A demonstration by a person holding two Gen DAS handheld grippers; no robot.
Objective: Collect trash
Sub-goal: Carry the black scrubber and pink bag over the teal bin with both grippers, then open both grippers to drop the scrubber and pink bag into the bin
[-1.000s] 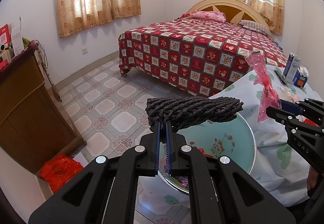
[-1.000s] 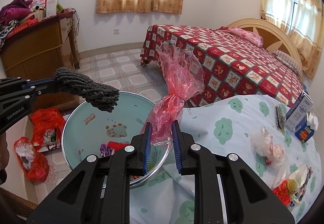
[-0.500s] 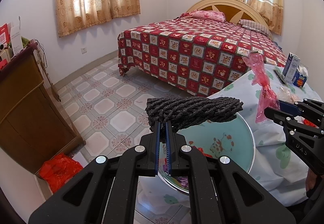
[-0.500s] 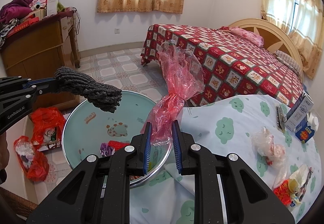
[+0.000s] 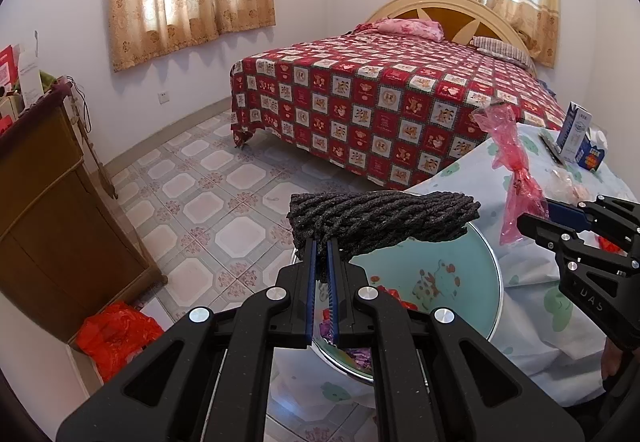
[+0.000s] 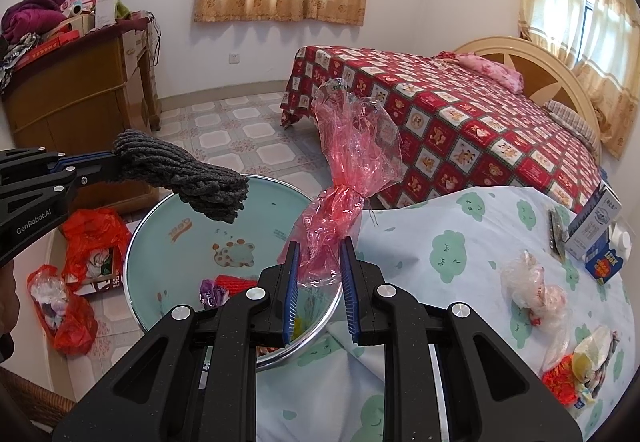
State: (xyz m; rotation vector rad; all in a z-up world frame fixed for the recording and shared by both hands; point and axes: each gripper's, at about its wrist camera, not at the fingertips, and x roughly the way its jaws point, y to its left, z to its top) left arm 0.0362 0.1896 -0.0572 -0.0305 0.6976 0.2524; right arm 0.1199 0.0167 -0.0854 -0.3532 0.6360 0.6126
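Bedroom with a red quilted bed (image 6: 460, 130) behind: your left claw (image 5: 324, 262) pinches a dark knitted cloth (image 5: 380, 222) above the round basin (image 6: 192, 242), while your right claw (image 6: 320, 266) grips a red plastic bag (image 6: 348, 170) over the cloth-covered surface (image 6: 460, 262).

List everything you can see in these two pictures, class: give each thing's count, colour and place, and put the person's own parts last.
Cloth: one, dark grey, held above the basin.
Plastic bag: one, clear red, held over the table's edge.
Basin: one, pale green inside, beside the table, scraps in it.
Table: one, white cover with green clouds.
Carton: one, blue and white, far side of the table.
Wrapper piles: two, clear and red-yellow, on the table.
Bed: one, red patterned cover, behind.
Cabinet: one, brown, by the wall.
Floor bags: red, beside the cabinet.
Left gripper: black, shut on the cloth.
Right gripper: black, shut on the plastic bag.
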